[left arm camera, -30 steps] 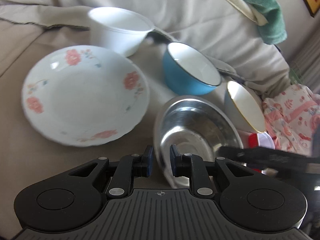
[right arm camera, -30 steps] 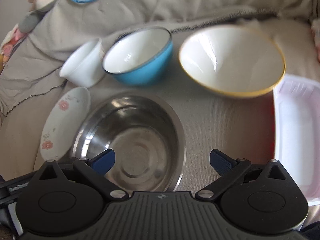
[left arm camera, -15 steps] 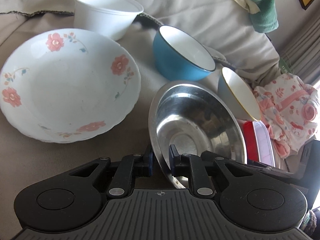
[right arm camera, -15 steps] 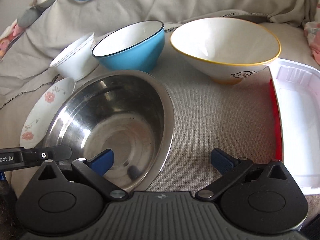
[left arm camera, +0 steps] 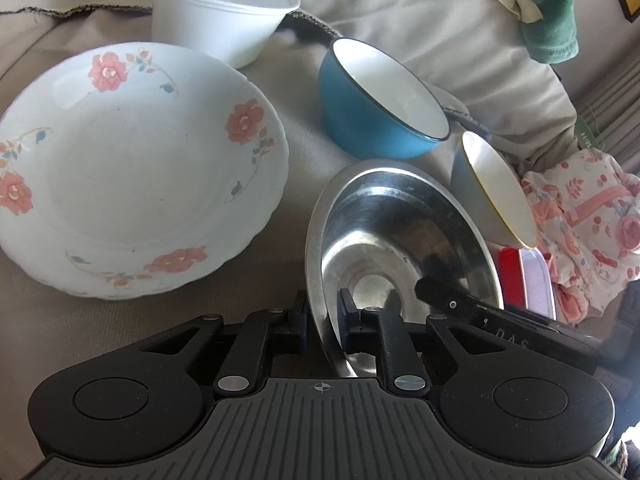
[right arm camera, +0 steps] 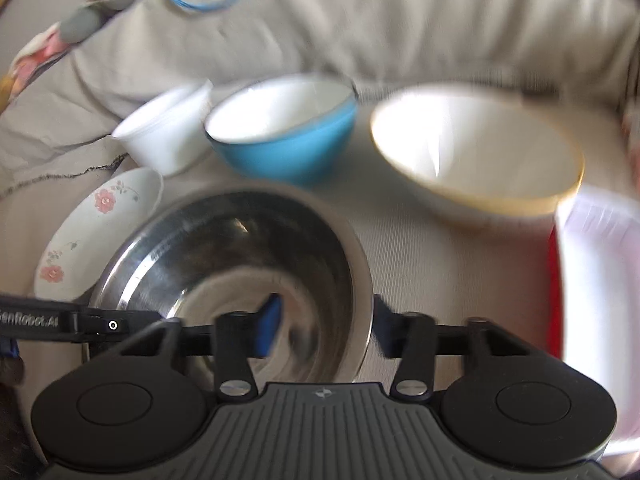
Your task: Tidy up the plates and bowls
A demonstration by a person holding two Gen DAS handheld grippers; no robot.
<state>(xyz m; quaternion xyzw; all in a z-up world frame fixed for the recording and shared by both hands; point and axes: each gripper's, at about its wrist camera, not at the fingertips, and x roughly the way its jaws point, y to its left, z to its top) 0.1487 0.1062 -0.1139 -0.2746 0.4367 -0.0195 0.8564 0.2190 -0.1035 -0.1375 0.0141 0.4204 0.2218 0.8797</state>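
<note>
Now the left gripper [left arm camera: 323, 320] pinches the near rim of the steel bowl [left arm camera: 400, 240], which sits tilted on the beige sofa cushion [left arm camera: 120, 340] beside the floral plate [left arm camera: 132, 168]. Across the bowl's right rim, the right gripper [right arm camera: 326, 326] has just been closing, fingers not yet pressing it.
</note>
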